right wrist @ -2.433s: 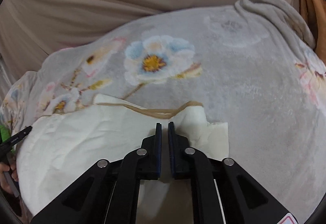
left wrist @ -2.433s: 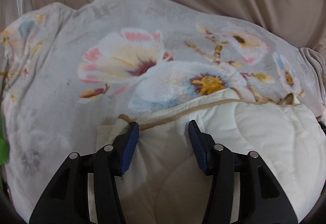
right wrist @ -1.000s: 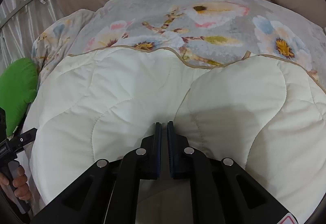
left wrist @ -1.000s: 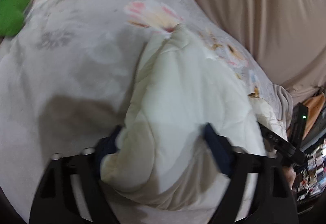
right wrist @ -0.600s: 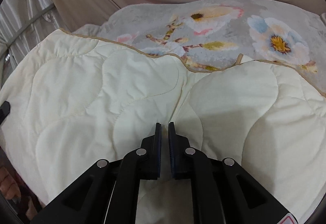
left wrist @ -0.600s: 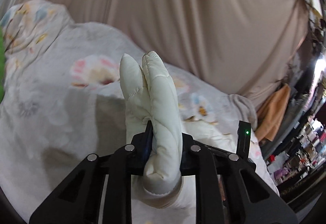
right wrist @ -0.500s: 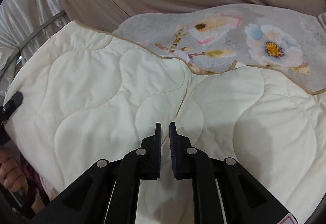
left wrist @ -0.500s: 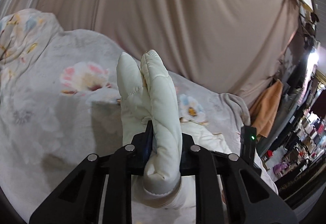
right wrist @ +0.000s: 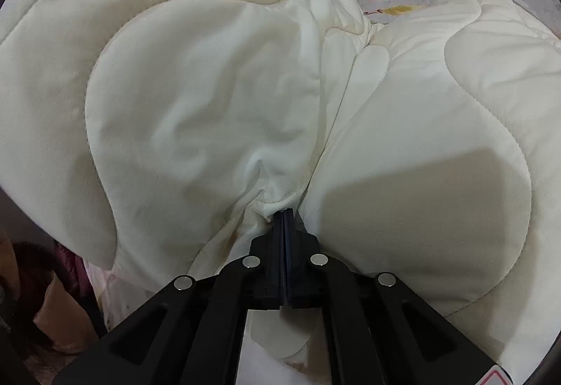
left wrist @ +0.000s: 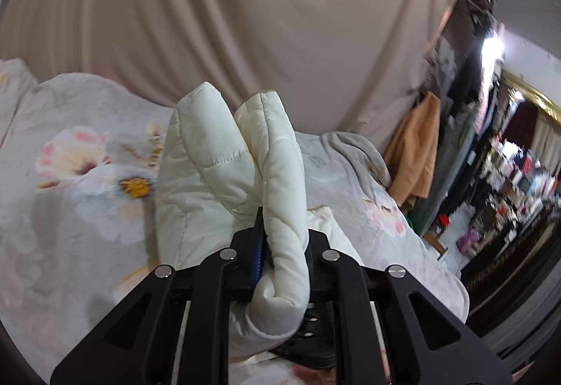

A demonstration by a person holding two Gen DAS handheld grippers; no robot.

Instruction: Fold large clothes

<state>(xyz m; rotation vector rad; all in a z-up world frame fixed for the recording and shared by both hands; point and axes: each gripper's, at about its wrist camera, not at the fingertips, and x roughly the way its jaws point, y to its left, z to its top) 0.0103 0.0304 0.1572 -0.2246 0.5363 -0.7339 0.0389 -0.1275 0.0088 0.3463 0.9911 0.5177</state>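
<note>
Claws left [left wrist: 282, 246] and right [right wrist: 283, 215] both pinch folds of cream quilted padded garment [left wrist: 224, 171] above grey floral blanket [left wrist: 70, 174].

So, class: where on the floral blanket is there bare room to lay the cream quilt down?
Free: floral blanket left of the cream quilt, up to the beige curtain. Crowded: the right side, by the orange cloth and cluttered shelves.
</note>
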